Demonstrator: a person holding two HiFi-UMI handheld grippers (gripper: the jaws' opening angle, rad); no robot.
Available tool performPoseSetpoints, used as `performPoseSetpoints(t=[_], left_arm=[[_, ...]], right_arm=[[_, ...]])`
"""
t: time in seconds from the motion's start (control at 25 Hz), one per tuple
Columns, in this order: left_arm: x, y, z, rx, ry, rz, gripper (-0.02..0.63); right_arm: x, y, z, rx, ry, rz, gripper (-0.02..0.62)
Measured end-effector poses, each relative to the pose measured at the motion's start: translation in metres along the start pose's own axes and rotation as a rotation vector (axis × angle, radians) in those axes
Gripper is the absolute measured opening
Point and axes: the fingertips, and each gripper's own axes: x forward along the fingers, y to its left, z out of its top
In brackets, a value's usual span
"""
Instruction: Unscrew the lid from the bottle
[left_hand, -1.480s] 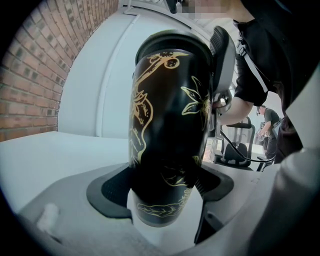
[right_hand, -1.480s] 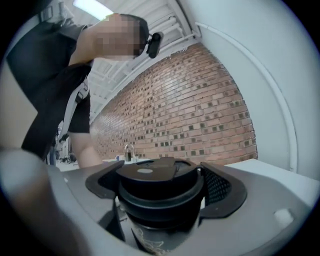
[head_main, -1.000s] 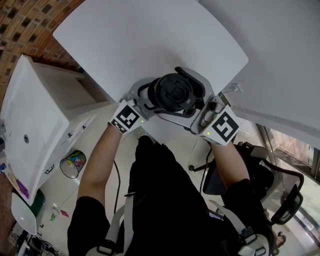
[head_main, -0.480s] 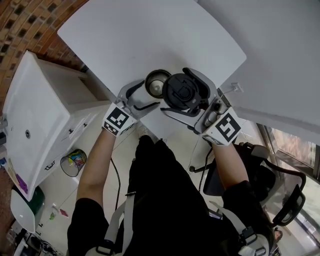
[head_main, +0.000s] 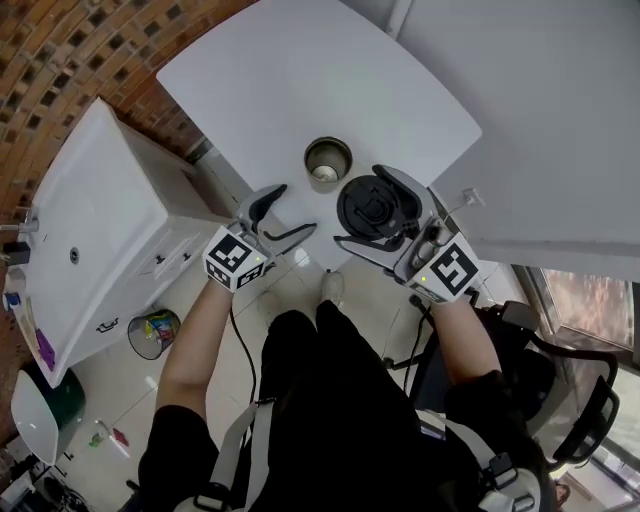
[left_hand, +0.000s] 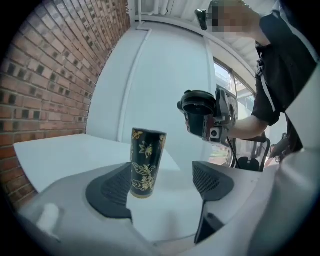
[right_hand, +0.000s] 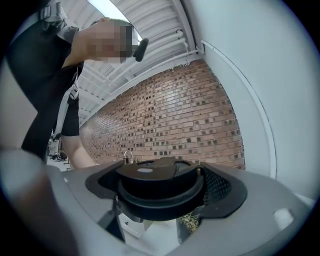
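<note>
Lid (right_hand: 160, 187) is now clear of the bottle (head_main: 328, 162), clamped in the right gripper (head_main: 362, 208). Left gripper (head_main: 292, 212), jaws wide, no longer holds the bottle and sits drawn back. Bottle stands open and upright on the table (head_main: 300, 80). Unscrewing is judged complete.

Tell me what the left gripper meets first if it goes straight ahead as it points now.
Probably the bottle, upright and lidless on the table. It stands just ahead of the left gripper, in line with the gap between its open jaws. Depth is hard to judge.
</note>
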Motion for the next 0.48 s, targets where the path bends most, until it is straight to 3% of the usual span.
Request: performPoseSetpoints(t=[0.2,0.48], left_arm=[[-0.035,-0.027,0.034,-0.024,-0.079,-0.025,0.390],[-0.093,-0.072,0.055,0.031,-0.119,-0.074,0.388]], right_arm=[[-0.010,0.033,0.021,-0.023,0.004,-0.043,0.471],[-0.009,0.110,0.037,-0.037,-0.040,-0.113,0.472]])
